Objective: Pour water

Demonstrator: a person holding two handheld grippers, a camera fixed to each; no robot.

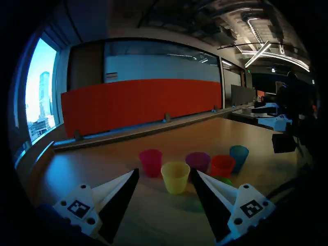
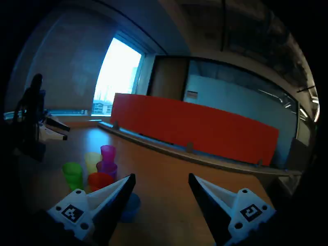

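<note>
Yellow cup (image 1: 175, 177) sits dead ahead of my left gripper (image 1: 164, 171), fingers spread, nothing held; right gripper (image 2: 161, 175) likewise. I'd advance level, then pinch mid-wall gently.

Wooden desk (image 1: 229, 135), orange divider panel (image 1: 139, 102) along far edge. Bright window (image 1: 39, 98) at side, city towers outside. Strip lights (image 1: 258, 53) on dark ceiling.

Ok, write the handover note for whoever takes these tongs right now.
Left tongs: open, empty, facing the yellow cup.
Right tongs: open, empty, with the cups low at the left of their view.
Also upright and clustered on the wooden table: pink cup, purple cup, red cup, blue cup, green cup.
Done: nothing gripped yet.
Left: grasp a cup and pour. I cannot tell which holds water.
</note>
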